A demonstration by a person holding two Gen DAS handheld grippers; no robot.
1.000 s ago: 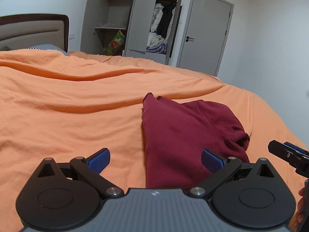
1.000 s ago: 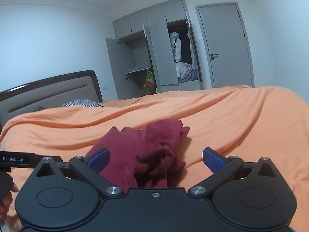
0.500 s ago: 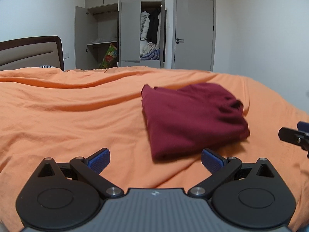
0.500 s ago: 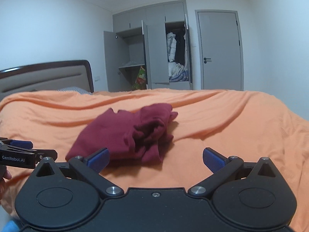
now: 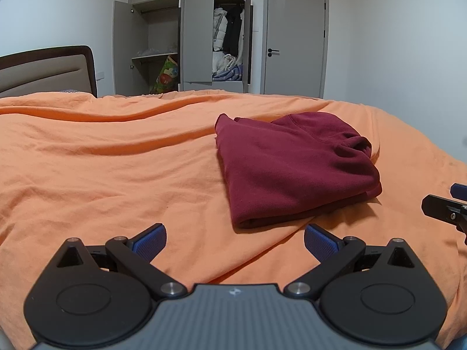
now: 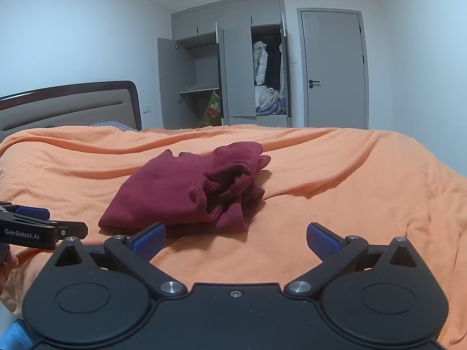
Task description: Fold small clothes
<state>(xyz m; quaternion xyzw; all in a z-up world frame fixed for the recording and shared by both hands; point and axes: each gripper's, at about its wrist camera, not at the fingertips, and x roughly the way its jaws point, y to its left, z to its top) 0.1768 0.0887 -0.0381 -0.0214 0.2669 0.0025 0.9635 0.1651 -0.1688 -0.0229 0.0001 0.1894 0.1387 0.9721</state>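
Both grippers have backed away from the maroon sweater (image 5: 292, 163), so it sits folded on the orange bed (image 5: 102, 175), clear of me. Left gripper (image 5: 235, 240) and right gripper (image 6: 235, 240) jaws are wide, holding nothing. I can't make out the bunched right-side folds. Plenty of bare blanket all around.

One maroon garment (image 5: 292, 163), two tools (image 5: 235, 240) (image 6: 235, 240).
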